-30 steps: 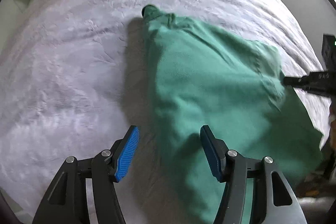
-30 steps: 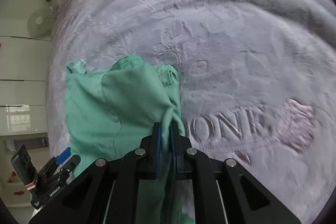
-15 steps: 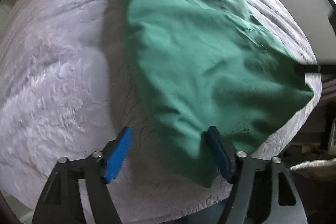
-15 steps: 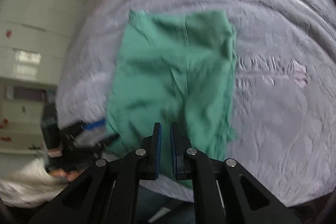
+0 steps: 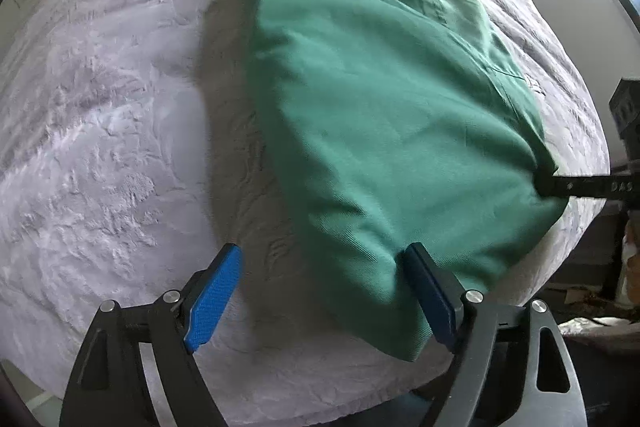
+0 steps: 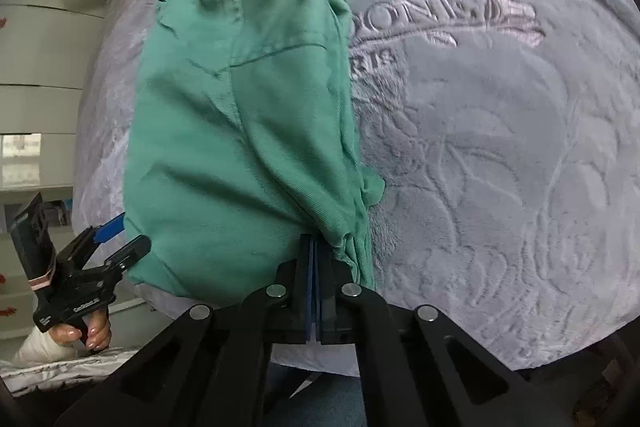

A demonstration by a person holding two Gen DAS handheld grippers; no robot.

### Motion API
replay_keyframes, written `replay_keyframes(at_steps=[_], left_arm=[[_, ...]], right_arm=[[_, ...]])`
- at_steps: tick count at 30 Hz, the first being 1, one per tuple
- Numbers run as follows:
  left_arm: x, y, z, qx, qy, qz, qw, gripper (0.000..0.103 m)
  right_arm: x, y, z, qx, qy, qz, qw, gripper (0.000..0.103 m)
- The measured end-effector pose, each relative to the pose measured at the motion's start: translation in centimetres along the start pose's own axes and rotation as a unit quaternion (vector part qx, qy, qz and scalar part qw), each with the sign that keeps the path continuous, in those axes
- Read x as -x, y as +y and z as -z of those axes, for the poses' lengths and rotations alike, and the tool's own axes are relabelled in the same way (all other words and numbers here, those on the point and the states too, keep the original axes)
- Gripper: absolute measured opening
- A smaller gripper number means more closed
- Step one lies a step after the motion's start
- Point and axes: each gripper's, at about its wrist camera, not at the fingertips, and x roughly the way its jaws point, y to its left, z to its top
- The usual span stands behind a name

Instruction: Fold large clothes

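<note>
Right tongs (image 6: pixel 315 247) on bunched green garment (image 6: pixel 240 131)

Each gripper comprises a black linkage frame with silver pivot screws and two blue ribbed pads (image 5: pixel 214 297). The left gripper (image 6: pixel 116 239) carries white lettering on its handle. A pink band wraps its rear block.
</note>
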Motion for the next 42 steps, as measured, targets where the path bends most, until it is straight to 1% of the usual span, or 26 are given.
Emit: replay_keyframes(at_steps=[4, 10, 13, 15, 18, 21, 24, 25, 27, 28, 29, 30, 32, 37, 38, 42], left_arm=[[-0.3, 0.1, 0.1, 0.006, 0.001, 0.002, 1.0000, 0.084], [-0.1, -0.3, 0.1, 0.002, 0.001, -0.007, 1.0000, 0.084], [0.1, -0.3, -0.2, -0.002, 0.007, -0.009, 0.9999, 0.084], [0.3, -0.3, -0.4, -0.001, 0.011, -0.010, 0.9999, 0.084], [1.0, -0.2, -0.9, -0.002, 0.014, -0.026, 0.9996, 0.084], [2.4, 0.0, -1.9, 0.007, 0.009, -0.048, 0.9988, 0.084], [3.8, 0.3, -3.2, 0.025, -0.001, -0.062, 0.9978, 0.084], [4.2, 0.3, -3.6, 0.032, -0.002, -0.067, 0.9972, 0.084], [4.7, 0.5, -4.4, 0.047, 0.001, -0.079, 0.9957, 0.084], [4.9, 0.5, -4.8, 0.055, -0.001, -0.082, 0.9951, 0.085], [5.1, 0.5, -5.0, 0.061, -0.003, -0.084, 0.9946, 0.100], [5.3, 0.5, -5.2, 0.067, -0.004, -0.088, 0.9939, 0.103], [5.7, 0.5, -5.5, 0.071, -0.011, -0.094, 0.9929, 0.103], [6.0, 0.2, -5.5, 0.082, -0.012, -0.105, 0.9910, 0.103], [6.1, 0.2, -5.5, 0.084, -0.012, -0.105, 0.9908, 0.103], [6.2, 0.0, -5.4, 0.083, -0.012, -0.109, 0.9905, 0.103]], right_arm=[[-1.0, -0.3, 0.1, -0.004, 0.005, -0.005, 1.000, 0.000], [0.0, -0.7, -0.2, -0.008, 0.014, -0.007, 1.000, 0.000], [0.6, -0.3, -0.4, -0.010, 0.018, -0.009, 1.000, 0.000], [1.1, 0.1, -0.4, -0.011, 0.019, -0.010, 1.000, 0.002], [2.0, 1.0, -0.2, -0.009, 0.019, -0.012, 1.000, 0.003], [3.8, 2.1, -0.3, -0.002, 0.012, -0.023, 1.000, 0.004], [5.7, 3.4, -0.8, 0.003, -0.010, -0.023, 1.000, 0.004], [6.3, 3.8, -1.3, -0.001, -0.022, -0.013, 1.000, 0.006], [6.8, 4.3, -1.8, -0.011, -0.035, 0.012, 0.999, 0.022], [7.0, 4.6, -2.2, -0.019, -0.046, 0.026, 0.998, 0.048], [7.2, 4.9, -2.5, -0.022, -0.053, 0.037, 0.998, 0.077], [7.3, 5.2, -2.7, -0.021, -0.058, 0.048, 0.997, 0.084], [7.4, 6.3, -2.9, -0.009, -0.069, 0.075, 0.995, 0.085], [7.2, 7.8, -3.2, 0.007, -0.079, 0.119, 0.990, 0.090], [7.2, 8.1, -3.1, 0.009, -0.084, 0.125, 0.989, 0.103], [7.1, 8.3, -2.9, 0.011, -0.089, 0.136, 0.987, 0.103]])
